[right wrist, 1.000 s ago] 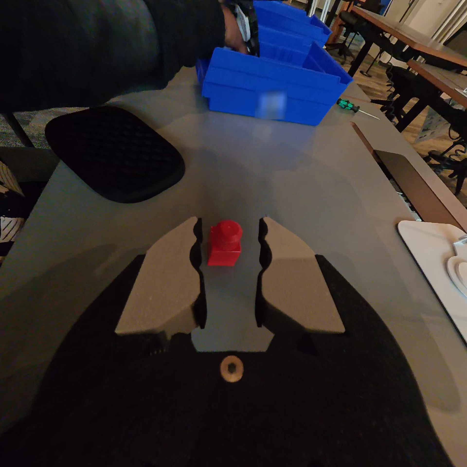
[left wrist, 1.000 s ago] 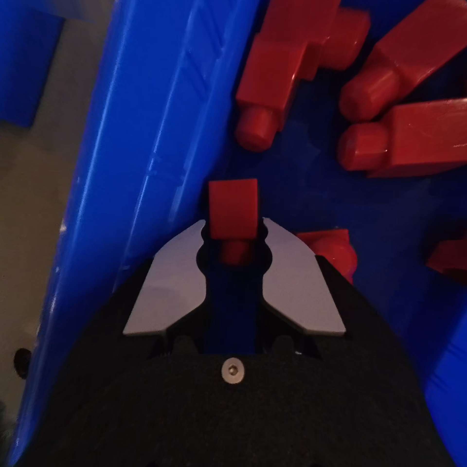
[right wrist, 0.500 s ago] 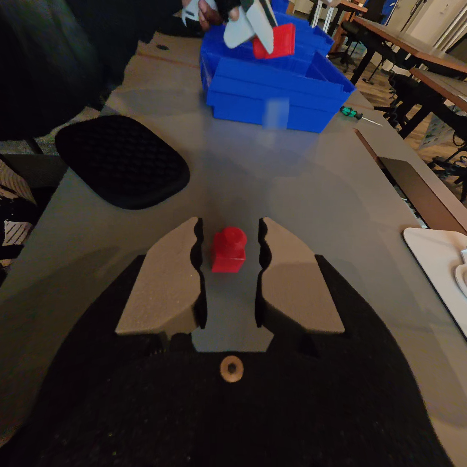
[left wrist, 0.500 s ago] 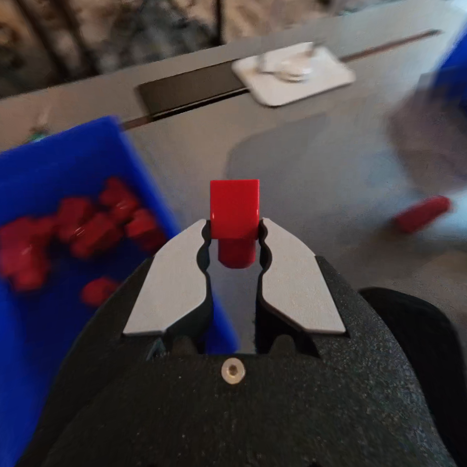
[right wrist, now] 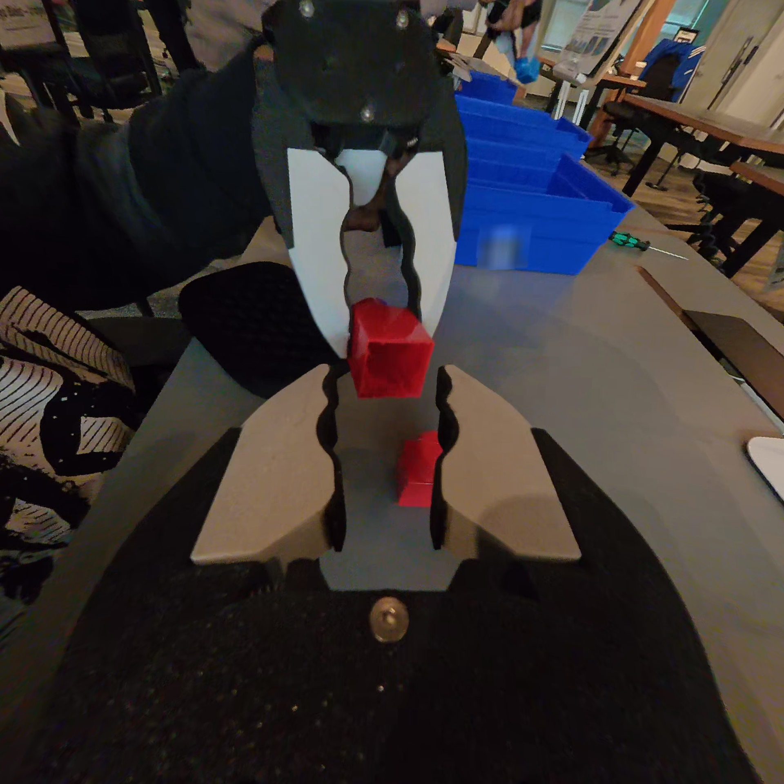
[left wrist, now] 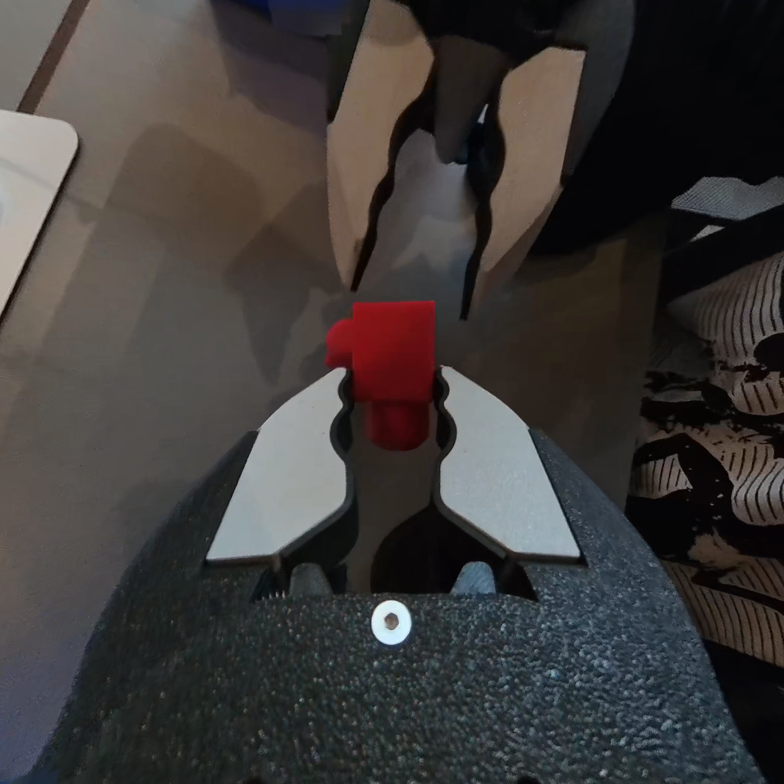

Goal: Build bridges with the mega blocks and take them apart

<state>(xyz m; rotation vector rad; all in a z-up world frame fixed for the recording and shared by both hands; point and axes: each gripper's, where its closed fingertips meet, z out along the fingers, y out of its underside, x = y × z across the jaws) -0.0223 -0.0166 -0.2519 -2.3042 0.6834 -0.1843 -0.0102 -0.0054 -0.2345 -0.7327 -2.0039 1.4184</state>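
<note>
My left gripper [left wrist: 392, 373] is shut on a red single-stud block [left wrist: 394, 348], with the stud pointing back at the camera. In the right wrist view the left gripper [right wrist: 388, 335] hangs point-down and holds this block [right wrist: 388, 352] in the air, its hollow underside facing the camera. A second red block [right wrist: 418, 471] stands upright on the grey table [right wrist: 572, 382], below the held one. It peeks out at the held block's left in the left wrist view [left wrist: 337, 348]. My right gripper [right wrist: 387, 379] is open and empty, with its fingers either side of the table block. It faces the left gripper [left wrist: 409, 292].
Blue bins [right wrist: 530, 203] stand at the back right of the table. A black mesh pad [right wrist: 254, 322] lies at the back left, a screwdriver [right wrist: 628, 242] beside the bins and a white tray [right wrist: 768, 466] at the right edge. Patterned fabric [right wrist: 42, 360] lies off the table's left edge. My left and right fingertips are right by each other.
My left gripper lifted the red block out of the blue bin and carried it over the table to just above the standing block. My right gripper stayed open around that block.
</note>
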